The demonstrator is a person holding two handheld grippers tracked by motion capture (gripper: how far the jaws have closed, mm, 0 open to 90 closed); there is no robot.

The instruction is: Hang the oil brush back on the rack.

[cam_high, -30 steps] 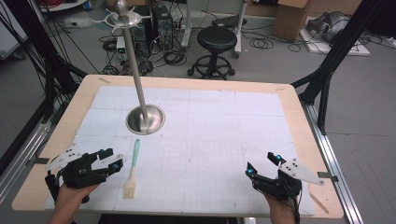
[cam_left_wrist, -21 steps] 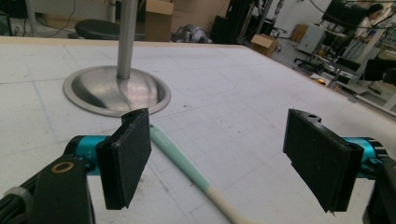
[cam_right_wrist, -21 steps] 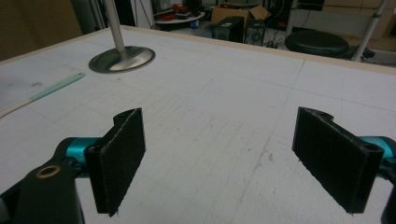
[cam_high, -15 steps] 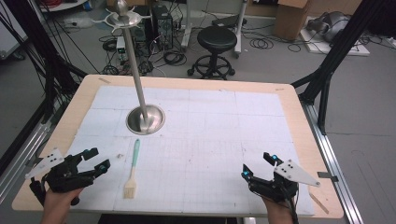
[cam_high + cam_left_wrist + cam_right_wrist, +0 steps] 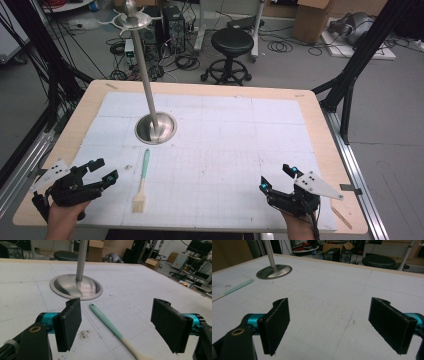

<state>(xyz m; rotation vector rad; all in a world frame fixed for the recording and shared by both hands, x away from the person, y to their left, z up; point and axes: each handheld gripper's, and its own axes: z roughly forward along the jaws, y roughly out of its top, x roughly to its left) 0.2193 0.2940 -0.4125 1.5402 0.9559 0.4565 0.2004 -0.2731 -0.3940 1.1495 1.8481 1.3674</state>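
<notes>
A pastry brush (image 5: 142, 180) with a teal handle and a pale bristle end lies flat on the white mat, pointing toward the metal stand (image 5: 156, 127). My left gripper (image 5: 105, 169) rests low at the near left, just left of the brush, jaws open and empty. In the left gripper view the brush handle (image 5: 107, 321) runs on the mat ahead of the open gripper (image 5: 119, 325), with the stand base (image 5: 76, 286) beyond. My right gripper (image 5: 276, 177) sits at the near right, open and empty (image 5: 337, 325), far from the brush (image 5: 234, 288).
The stand's tall pole rises from a round base and carries hooks at its top (image 5: 131, 17). A few dark crumbs (image 5: 83, 333) lie by the brush. The white mat (image 5: 225, 150) covers the wooden table (image 5: 320, 130). A stool (image 5: 231, 42) and cables lie beyond.
My left gripper has drawn back to the left, away from the brush. The right gripper and the brush have stayed where they were.
</notes>
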